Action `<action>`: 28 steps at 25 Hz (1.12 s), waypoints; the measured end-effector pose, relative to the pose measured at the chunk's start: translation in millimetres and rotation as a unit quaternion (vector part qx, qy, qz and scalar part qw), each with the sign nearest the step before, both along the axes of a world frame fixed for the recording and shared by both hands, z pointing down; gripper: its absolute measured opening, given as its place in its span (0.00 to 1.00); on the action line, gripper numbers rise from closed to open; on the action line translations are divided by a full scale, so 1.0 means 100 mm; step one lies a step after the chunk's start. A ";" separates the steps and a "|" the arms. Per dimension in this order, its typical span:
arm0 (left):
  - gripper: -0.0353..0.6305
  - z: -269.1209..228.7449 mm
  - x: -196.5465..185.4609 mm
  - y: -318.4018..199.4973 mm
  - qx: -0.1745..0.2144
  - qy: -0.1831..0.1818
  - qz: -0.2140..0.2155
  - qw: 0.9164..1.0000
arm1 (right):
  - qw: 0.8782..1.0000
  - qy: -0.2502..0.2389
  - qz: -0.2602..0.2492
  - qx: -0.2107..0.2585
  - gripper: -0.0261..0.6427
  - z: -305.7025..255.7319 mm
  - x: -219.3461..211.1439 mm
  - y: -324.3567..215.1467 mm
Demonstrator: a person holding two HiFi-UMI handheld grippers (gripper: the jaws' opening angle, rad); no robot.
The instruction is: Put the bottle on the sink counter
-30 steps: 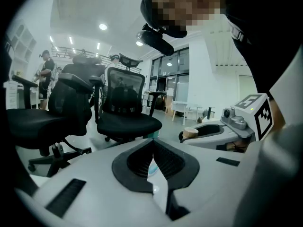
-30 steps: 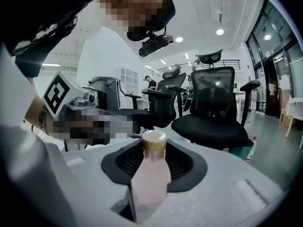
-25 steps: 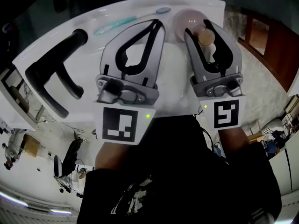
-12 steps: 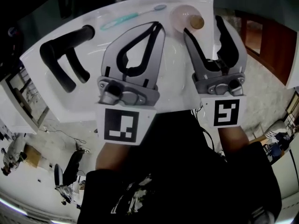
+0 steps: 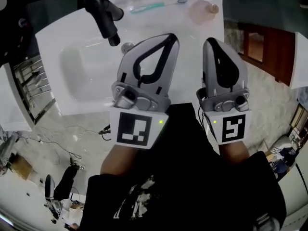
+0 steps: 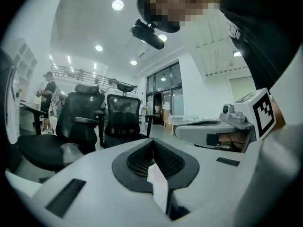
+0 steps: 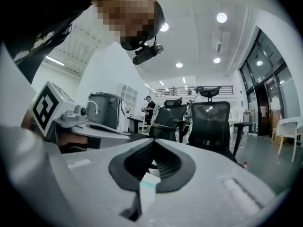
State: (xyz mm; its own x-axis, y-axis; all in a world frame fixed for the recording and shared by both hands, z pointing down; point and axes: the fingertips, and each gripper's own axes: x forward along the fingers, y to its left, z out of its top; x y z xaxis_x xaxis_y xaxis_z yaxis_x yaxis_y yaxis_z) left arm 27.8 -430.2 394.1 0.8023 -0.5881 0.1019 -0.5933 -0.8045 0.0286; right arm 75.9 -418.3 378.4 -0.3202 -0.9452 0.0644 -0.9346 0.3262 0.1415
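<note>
The bottle (image 5: 201,11), round, pale pink, with a cork stopper, stands on the far right corner of the white sink counter (image 5: 53,37). Both grippers are held well back from it, over the counter's near edge. My right gripper (image 5: 211,41) is shut and empty; its jaws have just closed with nothing between them. My left gripper (image 5: 169,36) is also shut and holds nothing. In the left gripper view the left gripper (image 6: 151,141) shows its dark pads meeting at the tip. The right gripper (image 7: 152,142) looks the same in the right gripper view. Neither gripper view shows the bottle.
A black faucet (image 5: 103,11) rises at the counter's back left, above the basin (image 5: 86,69) and its drain (image 5: 127,46). A teal toothbrush (image 5: 153,6) lies along the back edge. A wooden door (image 5: 263,47) is at the right. Office chairs (image 6: 120,119) fill the gripper views.
The right gripper opened around the bottle, left it on the counter, drew back and shut. Both grippers pulled back from the counter, and the sink now sits further up the view.
</note>
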 end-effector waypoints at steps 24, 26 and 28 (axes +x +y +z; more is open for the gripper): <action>0.08 -1.26 -1.88 1.69 0.061 -0.036 -0.026 0.997 | 0.999 -0.026 -0.023 0.014 0.03 -1.22 -1.45 1.74; 0.08 -1.33 -2.02 1.75 0.071 -0.040 -0.031 0.996 | 0.998 -0.051 -0.020 0.015 0.03 -1.28 -1.54 1.79; 0.08 -1.41 -2.14 1.89 0.081 -0.045 -0.038 0.995 | 0.996 -0.084 -0.024 0.028 0.03 -1.43 -1.61 1.91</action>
